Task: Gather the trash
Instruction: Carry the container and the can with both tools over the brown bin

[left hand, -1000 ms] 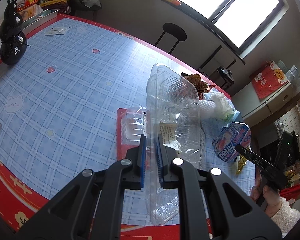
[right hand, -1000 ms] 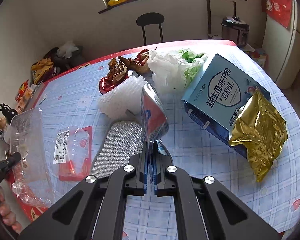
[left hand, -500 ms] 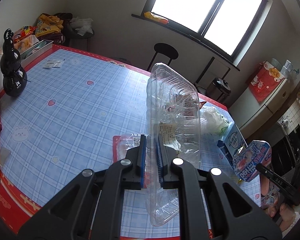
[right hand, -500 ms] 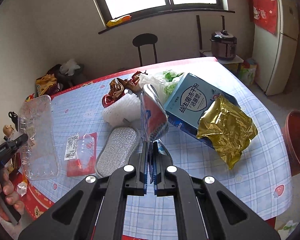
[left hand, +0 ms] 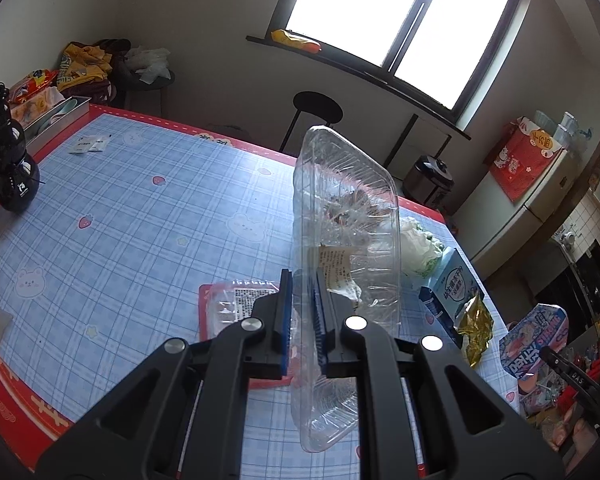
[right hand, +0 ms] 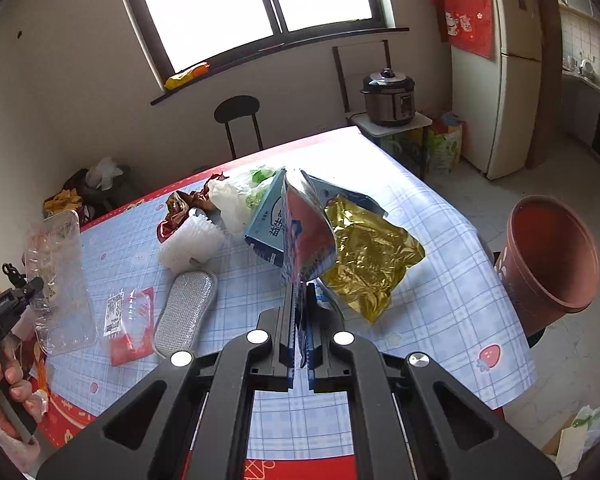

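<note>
Bucket, brown, beside the table, shows only in right wrist view; black gourd bottle only in left view. Left gripper pinched on clear plastic tray, held upright above tablecloth. Right gripper fully closed on foil snack wrapper, lifted over gold bag & blue box.

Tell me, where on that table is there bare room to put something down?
The widest bare stretch of blue checked tablecloth runs between the black gourd-shaped bottle and the red-backed plastic packet. The near corner beside the crumpled gold foil bag is bare too. The far middle is crowded: white plastic bag, blue carton, grey scrub pad.
</note>
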Available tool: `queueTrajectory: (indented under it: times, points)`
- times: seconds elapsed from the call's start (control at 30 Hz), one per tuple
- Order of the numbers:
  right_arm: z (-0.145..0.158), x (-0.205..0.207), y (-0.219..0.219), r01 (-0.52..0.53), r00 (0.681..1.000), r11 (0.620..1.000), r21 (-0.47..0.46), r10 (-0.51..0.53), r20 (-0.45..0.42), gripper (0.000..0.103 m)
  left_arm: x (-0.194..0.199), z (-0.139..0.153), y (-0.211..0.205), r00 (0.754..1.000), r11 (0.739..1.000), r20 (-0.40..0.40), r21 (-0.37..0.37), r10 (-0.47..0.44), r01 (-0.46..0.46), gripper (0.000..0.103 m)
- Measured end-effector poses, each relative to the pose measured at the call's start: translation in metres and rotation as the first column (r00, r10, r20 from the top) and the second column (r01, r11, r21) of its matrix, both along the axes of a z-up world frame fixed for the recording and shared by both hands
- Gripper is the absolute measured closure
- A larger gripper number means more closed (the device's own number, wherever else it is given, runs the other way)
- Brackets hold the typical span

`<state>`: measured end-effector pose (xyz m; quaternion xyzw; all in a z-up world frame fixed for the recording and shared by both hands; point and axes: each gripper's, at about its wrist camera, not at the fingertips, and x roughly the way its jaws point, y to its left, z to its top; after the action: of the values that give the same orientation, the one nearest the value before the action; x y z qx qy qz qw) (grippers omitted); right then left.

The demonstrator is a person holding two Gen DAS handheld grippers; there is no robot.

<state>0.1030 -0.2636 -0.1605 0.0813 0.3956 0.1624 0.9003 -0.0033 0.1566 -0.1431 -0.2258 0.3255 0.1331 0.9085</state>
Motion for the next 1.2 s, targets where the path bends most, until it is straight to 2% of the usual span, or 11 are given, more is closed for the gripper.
queueTrajectory:
  times: [0.13,0.23,0.37,0.47,0.6,0.73,0.97,1.2]
  points:
    - [0.004,0.005,-0.036,0.024,1.0,0.999,0.03,-0.025,0.019,0.098,0.013,0.008,-0.033,0.999,0.999,0.009,0.017,-0.044,0.043,0.089]
    - [0.005,0.012,-0.063,0.019,1.0,0.999,0.031,-0.019,0.025,0.098,0.021,0.014,-0.061,0.999,0.999,0.017,0.025,-0.042,0.042,0.089]
    - [0.011,0.023,-0.104,0.034,0.998,0.998,0.051,-0.036,0.044,0.098,0.033,0.019,-0.1,0.999,0.999,0.011,-0.004,-0.048,0.048,0.089]
    - [0.012,0.029,-0.137,0.06,0.997,0.995,0.074,-0.063,0.05,0.098,0.049,0.024,-0.134,0.997,0.996,-0.002,0.015,-0.083,0.083,0.089]
    - [0.011,0.037,-0.179,0.092,0.994,0.992,0.085,-0.097,0.058,0.098,0.068,0.036,-0.182,0.991,0.99,0.023,0.043,-0.132,0.131,0.089]
    - [0.008,0.046,-0.223,0.132,0.989,0.986,0.103,-0.138,0.058,0.098,0.097,0.037,-0.238,0.977,0.975,0.019,0.066,-0.214,0.212,0.089]
    - [-0.002,0.047,-0.299,0.224,0.972,0.97,0.097,-0.229,0.045,0.098,0.159,0.032,-0.351,0.92,0.92,0.053,0.076,-0.388,0.384,0.089]
    - [-0.005,0.03,-0.376,0.349,0.935,0.936,0.049,-0.352,0.049,0.098,0.227,0.021,-0.474,0.827,0.837,0.134,0.046,-0.546,0.545,0.089]
